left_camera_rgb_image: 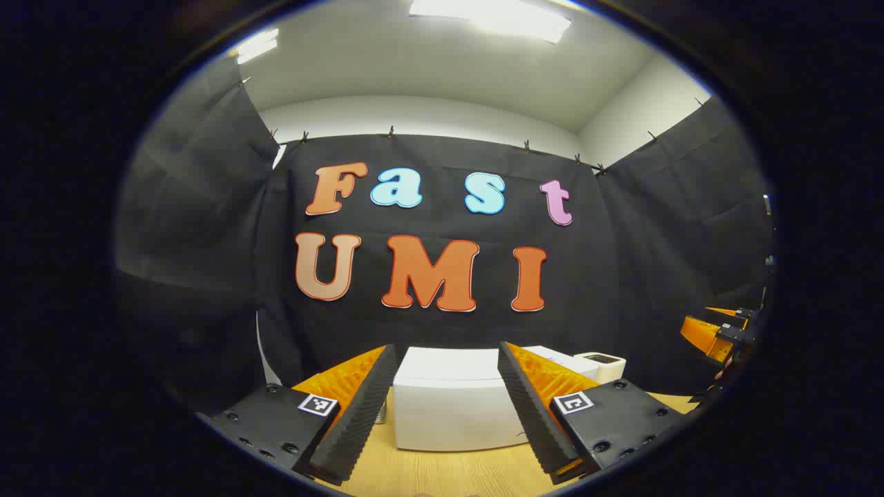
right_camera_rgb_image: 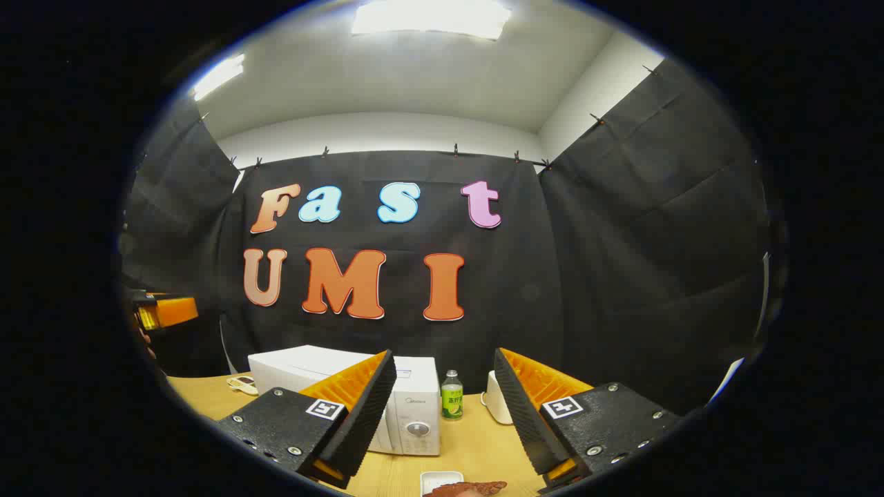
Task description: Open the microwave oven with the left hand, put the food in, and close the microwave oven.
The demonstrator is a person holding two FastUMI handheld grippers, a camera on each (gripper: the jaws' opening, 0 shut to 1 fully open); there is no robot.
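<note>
left gripper [left_camera_rgb_image: 445, 407]: jaws wide apart, nothing held, framing the microwave [left_camera_rgb_image: 452, 404] at lower centre of its view, lined up for the door | right gripper [right_camera_rgb_image: 442, 414]: spread, empty, waiting above the food [right_camera_rgb_image: 466, 489] at bottom edge | door looks closed | table [right_camera_rgb_image: 476, 442]

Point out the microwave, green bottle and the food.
microwave [right_camera_rgb_image: 414, 407]: right gripper view, front control panel.
green bottle [right_camera_rgb_image: 452, 400]: right gripper view, labelled body.
food [right_camera_rgb_image: 466, 489]: right gripper view, brown top surface.
</note>
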